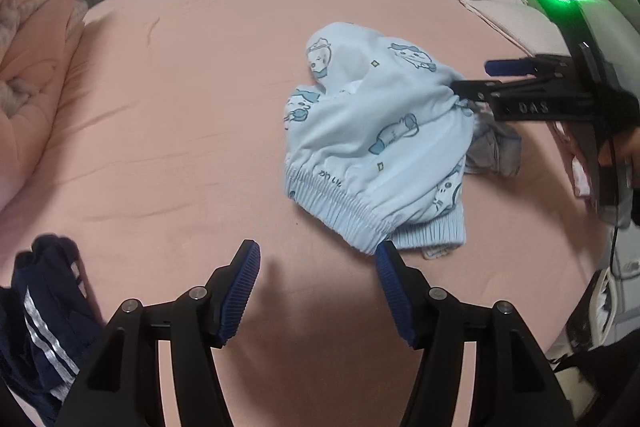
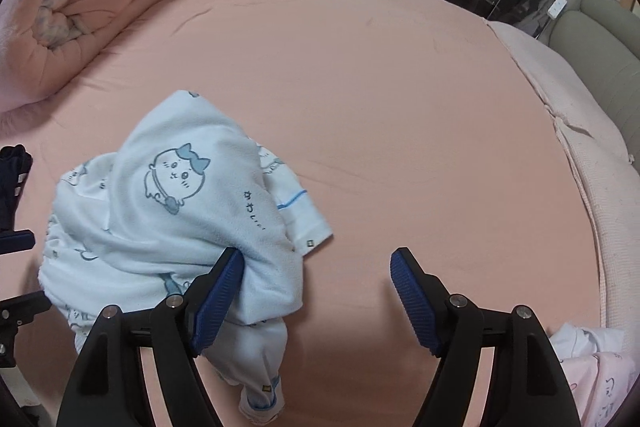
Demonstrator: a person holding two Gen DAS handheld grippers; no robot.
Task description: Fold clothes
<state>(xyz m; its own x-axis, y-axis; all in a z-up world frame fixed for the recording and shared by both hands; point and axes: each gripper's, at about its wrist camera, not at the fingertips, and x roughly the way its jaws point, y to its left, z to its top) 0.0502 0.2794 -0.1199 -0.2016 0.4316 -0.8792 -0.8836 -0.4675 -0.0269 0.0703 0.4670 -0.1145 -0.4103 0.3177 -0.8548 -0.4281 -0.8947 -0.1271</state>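
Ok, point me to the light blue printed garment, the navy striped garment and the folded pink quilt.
light blue printed garment (image 1: pixel 376 147): left wrist view, middle of its bunched body.
navy striped garment (image 1: pixel 44 327): left wrist view, beside the white stripes.
folded pink quilt (image 2: pixel 92 7): right wrist view, its folded end.

Most of the pink bed sheet (image 2: pixel 380 99) lies bare, far and right. The crumpled blue pajamas (image 2: pixel 180 211) fill the near left, a rolled quilt (image 2: pixel 80 7) blocks the far left corner, and pink clothes (image 2: pixel 596 379) sit near right.
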